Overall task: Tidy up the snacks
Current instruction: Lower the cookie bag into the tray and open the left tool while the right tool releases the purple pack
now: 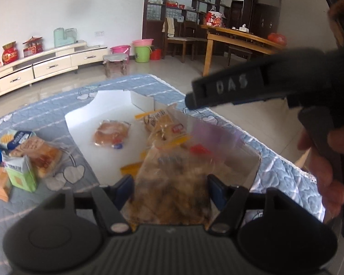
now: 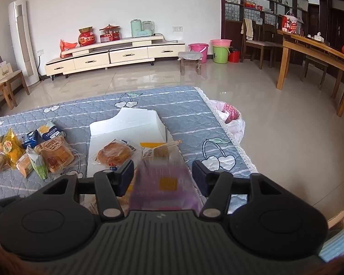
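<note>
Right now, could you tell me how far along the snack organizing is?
Partly done. Already in the white box: a round bread pack and a yellow-labelled pack. In hand: a brown snack pack sits between the left claw fingers above the box, and a blurred purple pack sits between the right claw fingers. Left: the loose pile of snacks on the quilt beside the box.
</note>
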### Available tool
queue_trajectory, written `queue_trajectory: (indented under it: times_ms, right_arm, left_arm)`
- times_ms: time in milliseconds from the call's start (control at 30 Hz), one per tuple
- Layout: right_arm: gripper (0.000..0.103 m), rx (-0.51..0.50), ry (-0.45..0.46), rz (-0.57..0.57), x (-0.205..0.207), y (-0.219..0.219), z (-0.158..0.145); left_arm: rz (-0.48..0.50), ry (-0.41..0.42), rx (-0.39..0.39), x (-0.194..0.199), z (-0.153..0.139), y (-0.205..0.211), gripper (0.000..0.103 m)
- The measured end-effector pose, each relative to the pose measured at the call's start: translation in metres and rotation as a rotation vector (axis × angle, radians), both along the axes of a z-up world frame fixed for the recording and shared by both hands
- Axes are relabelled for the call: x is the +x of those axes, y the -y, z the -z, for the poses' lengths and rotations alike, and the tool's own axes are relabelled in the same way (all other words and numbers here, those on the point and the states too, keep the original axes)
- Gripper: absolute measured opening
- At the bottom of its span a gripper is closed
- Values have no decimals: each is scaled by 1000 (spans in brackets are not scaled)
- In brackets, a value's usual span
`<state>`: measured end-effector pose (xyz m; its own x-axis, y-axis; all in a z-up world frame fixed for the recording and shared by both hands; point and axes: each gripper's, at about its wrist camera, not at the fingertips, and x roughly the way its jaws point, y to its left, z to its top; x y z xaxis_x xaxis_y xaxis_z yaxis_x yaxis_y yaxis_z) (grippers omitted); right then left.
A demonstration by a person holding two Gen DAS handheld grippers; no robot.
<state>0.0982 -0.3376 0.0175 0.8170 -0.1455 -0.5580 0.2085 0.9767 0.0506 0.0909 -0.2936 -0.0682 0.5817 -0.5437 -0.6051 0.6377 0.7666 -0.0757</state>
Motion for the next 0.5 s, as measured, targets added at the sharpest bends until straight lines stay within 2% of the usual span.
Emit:
queue_trajectory:
  times_ms: [267, 500]
  right_arm:
    - [78, -5, 19, 16, -7, -4, -6]
    - [78, -22, 27, 30, -8, -19, -13]
  left_arm:
    - [14, 9, -42, -7, -11, -12, 73]
    - [-116, 42, -28, -2, -27, -39, 73]
